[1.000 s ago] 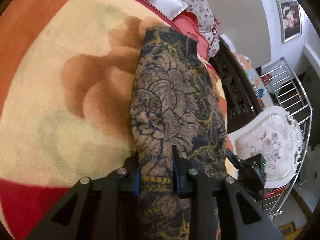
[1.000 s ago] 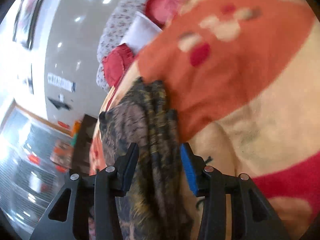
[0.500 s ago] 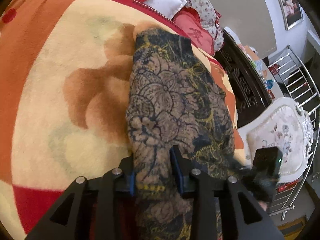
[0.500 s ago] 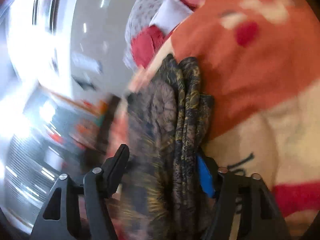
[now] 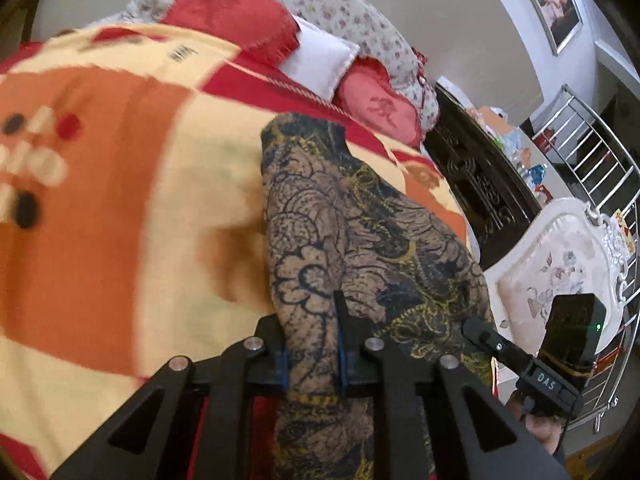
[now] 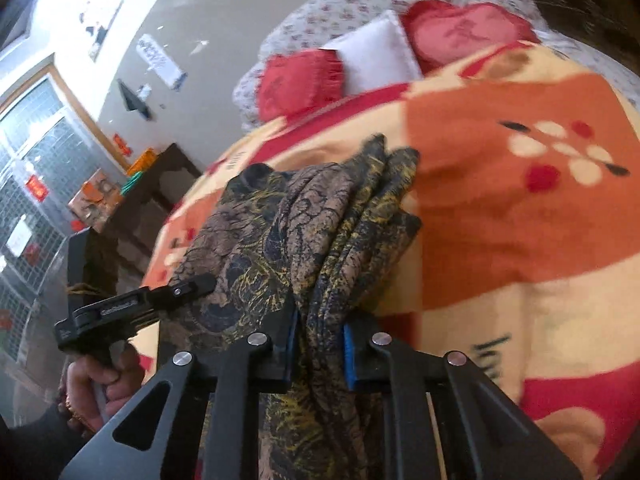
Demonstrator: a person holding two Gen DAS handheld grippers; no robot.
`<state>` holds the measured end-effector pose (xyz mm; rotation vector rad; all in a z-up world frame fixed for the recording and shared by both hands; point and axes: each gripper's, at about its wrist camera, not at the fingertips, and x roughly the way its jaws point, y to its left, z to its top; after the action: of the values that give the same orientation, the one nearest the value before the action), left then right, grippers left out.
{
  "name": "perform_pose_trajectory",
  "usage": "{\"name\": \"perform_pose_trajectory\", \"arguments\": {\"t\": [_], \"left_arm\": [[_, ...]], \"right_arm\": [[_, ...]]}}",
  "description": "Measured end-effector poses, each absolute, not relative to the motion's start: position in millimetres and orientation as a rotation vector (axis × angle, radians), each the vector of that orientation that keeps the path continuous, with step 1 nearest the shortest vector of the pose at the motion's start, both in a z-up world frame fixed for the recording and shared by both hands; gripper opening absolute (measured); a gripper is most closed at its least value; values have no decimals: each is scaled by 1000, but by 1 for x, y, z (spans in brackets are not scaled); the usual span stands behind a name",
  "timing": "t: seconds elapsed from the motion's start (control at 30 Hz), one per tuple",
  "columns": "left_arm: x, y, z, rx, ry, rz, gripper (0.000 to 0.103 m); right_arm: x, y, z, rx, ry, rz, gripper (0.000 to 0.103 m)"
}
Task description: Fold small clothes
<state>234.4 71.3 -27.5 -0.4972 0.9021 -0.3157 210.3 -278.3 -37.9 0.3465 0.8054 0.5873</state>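
Note:
A brown and dark blue floral-patterned garment [image 5: 360,232] lies stretched over an orange, cream and red blanket [image 5: 120,200] on a bed. My left gripper [image 5: 312,352] is shut on the garment's near edge. In the right wrist view my right gripper [image 6: 320,344] is shut on a bunched, layered edge of the same garment [image 6: 312,232]. The right gripper shows at the right of the left wrist view [image 5: 520,360], and the left gripper shows at the left of the right wrist view [image 6: 136,308], held by a hand.
Red pillows [image 5: 228,12], a white pillow [image 5: 320,60] and a floral quilt [image 5: 360,24] lie at the bed's head. A dark carved cabinet [image 5: 480,184], a white ornate chair [image 5: 560,264] and a metal rack [image 5: 592,152] stand to the right. A window [image 6: 28,160] is at left.
Both grippers have lifted and tilted up, so the pillows and wall now show. The right gripper has closed onto the bunched garment edge. The left grip is unchanged.

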Motion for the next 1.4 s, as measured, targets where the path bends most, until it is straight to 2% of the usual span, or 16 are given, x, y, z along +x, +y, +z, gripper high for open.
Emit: {"name": "perform_pose_trajectory", "arguments": {"t": [0.13, 0.27, 0.37, 0.43, 0.5, 0.57, 0.73, 0.87, 0.93, 1.0, 1.07, 1.13, 1.2, 1.27, 1.37, 1.4], "left_arm": [[221, 119, -14, -469, 898, -263, 18], [213, 146, -42, -473, 953, -192, 20], [216, 148, -86, -509, 1055, -124, 35], [207, 154, -90, -563, 1002, -143, 43], [201, 157, -88, -578, 996, -162, 50], [194, 161, -78, -539, 973, -145, 50], [133, 158, -26, -482, 735, -116, 55], [99, 117, -24, -400, 692, -217, 50], [88, 100, -41, -348, 731, -243, 41], [84, 93, -65, -321, 817, -222, 31], [80, 98, -84, -346, 824, -238, 28], [85, 114, -83, -450, 855, -235, 18], [94, 116, -75, -458, 893, -231, 16], [100, 113, -55, -418, 877, -233, 21], [124, 116, -22, -410, 788, -213, 48], [140, 116, -13, -403, 766, -189, 51]], "right_arm": [[200, -239, -30, 361, 810, 663, 19], [206, -198, -53, 332, 855, 689, 19], [223, -186, -92, 347, 965, 636, 21], [226, -191, -106, 396, 1009, 581, 32], [222, -196, -98, 419, 1000, 558, 32], [212, -197, -81, 354, 969, 521, 32], [161, -184, -25, 190, 819, 547, 32], [108, -158, -24, 1, 756, 563, 26], [96, -144, -45, -117, 785, 519, 19], [99, -147, -76, -164, 906, 433, 19], [101, -164, -95, -78, 929, 449, 17], [106, -178, -96, 14, 961, 478, 16], [112, -180, -90, 47, 1014, 470, 15], [118, -177, -74, 54, 1020, 454, 15], [126, -162, -36, 51, 903, 457, 15], [138, -153, -23, 42, 856, 429, 15]]}}
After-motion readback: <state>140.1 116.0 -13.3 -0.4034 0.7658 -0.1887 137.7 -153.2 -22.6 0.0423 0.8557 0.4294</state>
